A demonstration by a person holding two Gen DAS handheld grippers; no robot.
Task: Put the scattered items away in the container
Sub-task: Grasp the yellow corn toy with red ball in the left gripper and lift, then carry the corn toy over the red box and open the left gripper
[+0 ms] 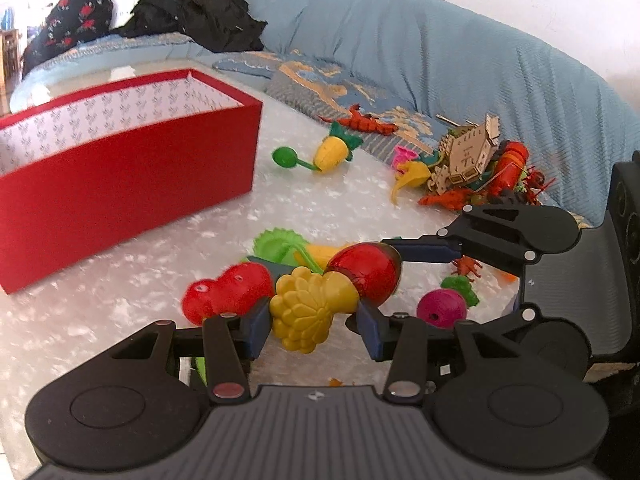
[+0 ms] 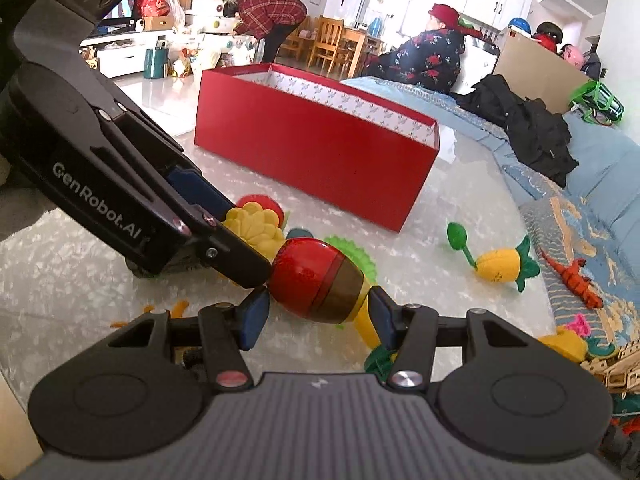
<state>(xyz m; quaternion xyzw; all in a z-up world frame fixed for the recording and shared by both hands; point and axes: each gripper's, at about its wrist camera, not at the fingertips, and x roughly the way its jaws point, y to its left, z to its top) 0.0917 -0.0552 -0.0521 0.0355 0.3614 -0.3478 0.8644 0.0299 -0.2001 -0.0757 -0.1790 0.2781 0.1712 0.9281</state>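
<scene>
A red open box point(image 1: 120, 172) stands at the left of a white marbled table point(image 1: 120, 300); it also shows in the right wrist view point(image 2: 312, 152). My left gripper point(image 1: 312, 326) has its jaws around a yellow ridged toy point(image 1: 304, 312), pads close to its sides. My right gripper point(image 2: 316, 314) has its jaws around a red and brown striped toy point(image 2: 320, 280), seen in the left wrist view point(image 1: 366, 272) too. A red pepper toy point(image 1: 228, 292), a green leaf toy point(image 1: 276, 244) and a magenta fruit toy point(image 1: 440, 308) lie close by.
A toy pineapple point(image 1: 332, 152) and green spoon point(image 1: 286, 158) lie mid-table. A heap of toys with a wooden model house point(image 1: 472, 156) and red lobsters sits at the right edge. A blue sofa point(image 1: 440, 72) with black clothes point(image 1: 208, 24) lies behind. People are in the room.
</scene>
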